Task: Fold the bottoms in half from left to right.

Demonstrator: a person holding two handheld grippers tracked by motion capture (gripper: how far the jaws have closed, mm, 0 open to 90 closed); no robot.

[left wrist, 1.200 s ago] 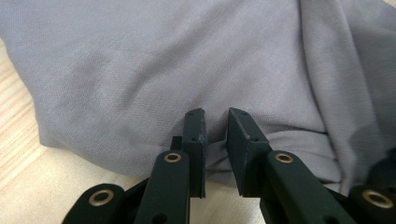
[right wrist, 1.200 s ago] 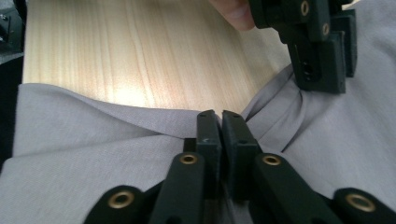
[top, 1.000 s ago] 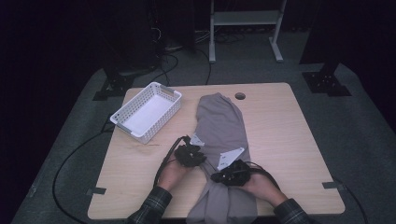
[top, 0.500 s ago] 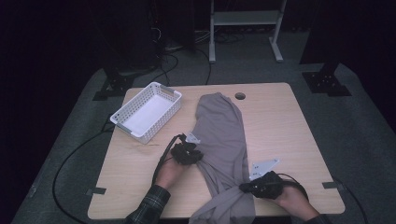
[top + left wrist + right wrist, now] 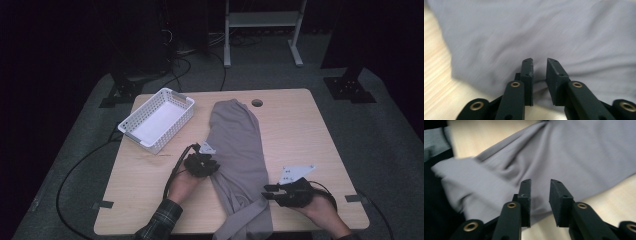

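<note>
- Grey cloth, a soft garment (image 5: 239, 150), is lying lengthwise down the middle of the wooden table (image 5: 310, 135), its far end near the round cable hole (image 5: 257, 103) and its near end spilling over the table's front edge.
- To its left, well apart from the work, a white slatted basket (image 5: 159, 119) is sitting with nothing visible in it.
- Left gripper (image 5: 202, 162) is resting at the garment's left edge, about halfway along; in the left gripper view its jaws are standing slightly apart over the fabric, and no fold is showing between the pads (image 5: 527, 72), so it is not gripping.
- Right gripper (image 5: 274, 192) is hovering over bare wood just beside the garment's right edge, near the front. Its jaws have just been opening and are now standing apart with nothing between them; the right gripper view is showing the rumpled near end of the cloth (image 5: 506, 180) ahead of its fingertips.
- Judging by this, the step in hand is folding or straightening the garment, and the right hand seems to be between grips.
- Next, each gripper probably needs a fresh hold on an edge: the right one closing on the loose near end, the left one pinching the side it is resting on, both taking a single layer so the cloth is not bunching.
</note>
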